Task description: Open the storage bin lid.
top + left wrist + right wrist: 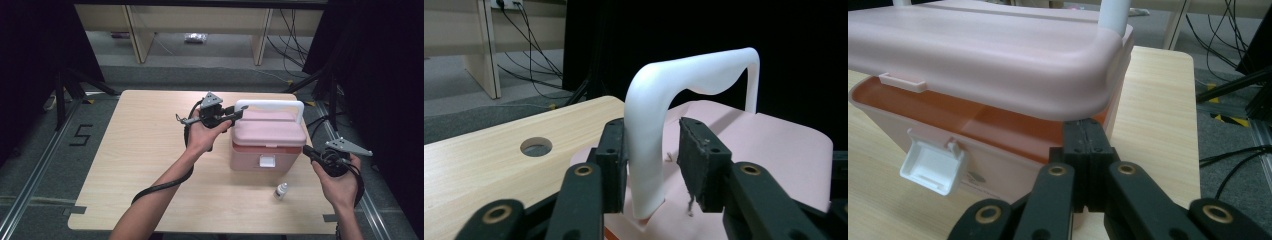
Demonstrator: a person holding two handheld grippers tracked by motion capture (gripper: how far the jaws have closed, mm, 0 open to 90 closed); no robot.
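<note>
A pink box (267, 150) with a white carrying handle (270, 105) stands on the wooden table (140, 165). Its lid (988, 55) sits slightly raised, with a gap over the orange inside of the base (973, 125), and the white latch (933, 165) hangs loose. My left gripper (237, 114) is at the handle's left leg. That leg (649, 125) stands between the open jaws, against one pad and clear of the other pad (696, 160). My right gripper (1087, 132) is shut, its tips tucked under the lid's corner at the box's right front (306, 149).
A small white dropper bottle (281, 191) stands on the table in front of the box, near my right hand. A round hole (536, 146) is cut in the tabletop behind the box. Black stands and cables flank the table on both sides.
</note>
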